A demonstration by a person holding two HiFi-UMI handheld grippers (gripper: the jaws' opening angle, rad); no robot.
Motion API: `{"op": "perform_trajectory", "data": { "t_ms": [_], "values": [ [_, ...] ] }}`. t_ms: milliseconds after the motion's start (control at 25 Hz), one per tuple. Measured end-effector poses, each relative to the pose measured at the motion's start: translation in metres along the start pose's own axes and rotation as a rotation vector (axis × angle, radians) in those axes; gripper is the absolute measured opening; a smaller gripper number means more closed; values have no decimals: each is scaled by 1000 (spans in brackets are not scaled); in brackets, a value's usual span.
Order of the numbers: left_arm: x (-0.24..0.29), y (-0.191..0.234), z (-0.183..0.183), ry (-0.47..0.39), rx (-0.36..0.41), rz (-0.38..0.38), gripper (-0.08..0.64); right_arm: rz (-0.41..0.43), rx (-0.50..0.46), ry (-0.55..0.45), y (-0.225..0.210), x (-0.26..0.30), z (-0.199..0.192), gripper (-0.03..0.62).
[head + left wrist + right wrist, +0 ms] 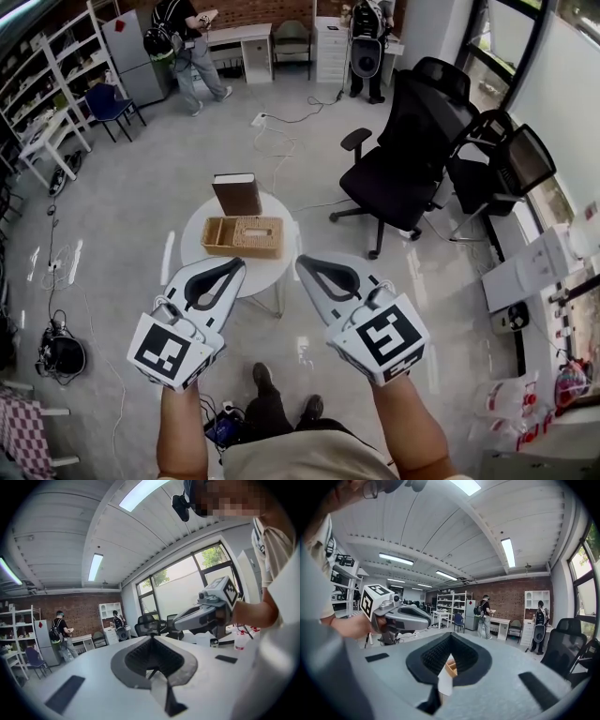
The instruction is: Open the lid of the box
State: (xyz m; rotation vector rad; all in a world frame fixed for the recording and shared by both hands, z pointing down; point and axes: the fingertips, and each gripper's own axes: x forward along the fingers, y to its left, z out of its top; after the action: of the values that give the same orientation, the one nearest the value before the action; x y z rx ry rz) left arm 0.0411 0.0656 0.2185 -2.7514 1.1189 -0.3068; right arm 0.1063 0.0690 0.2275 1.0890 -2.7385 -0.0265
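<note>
Ahead, the box (242,236) sits on a small round table (192,246), its long axis running left to right and its lid (236,194) apparently upright at the far edge. The left gripper (234,266) and right gripper (302,263) hover on the near side, jaws closed and empty. The left one lines up closer with the box.

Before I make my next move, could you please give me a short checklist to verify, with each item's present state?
1. Box in view on the round table: ok.
2. Lid raised: ok, it stands upright at the box's far edge.
3. Left gripper empty: ok, jaws together, nothing between them.
4. Right gripper empty: ok, jaws together, nothing between them.
5. Grippers clear of the box: ok, both are short of it.
6. What the box holds: cannot tell.
</note>
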Motion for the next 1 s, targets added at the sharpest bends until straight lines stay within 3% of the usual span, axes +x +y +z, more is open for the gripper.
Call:
{"op": "perform_trajectory", "data": {
  "t_ms": [520,1000],
  "values": [
    [51,111,-29,-23,-20,-116,14,-108,23,51,-44,109,3,-8],
    [69,204,-74,-15,-63,-171,14,-166,28,98,-62,199,-5,-8]
  ]
}}
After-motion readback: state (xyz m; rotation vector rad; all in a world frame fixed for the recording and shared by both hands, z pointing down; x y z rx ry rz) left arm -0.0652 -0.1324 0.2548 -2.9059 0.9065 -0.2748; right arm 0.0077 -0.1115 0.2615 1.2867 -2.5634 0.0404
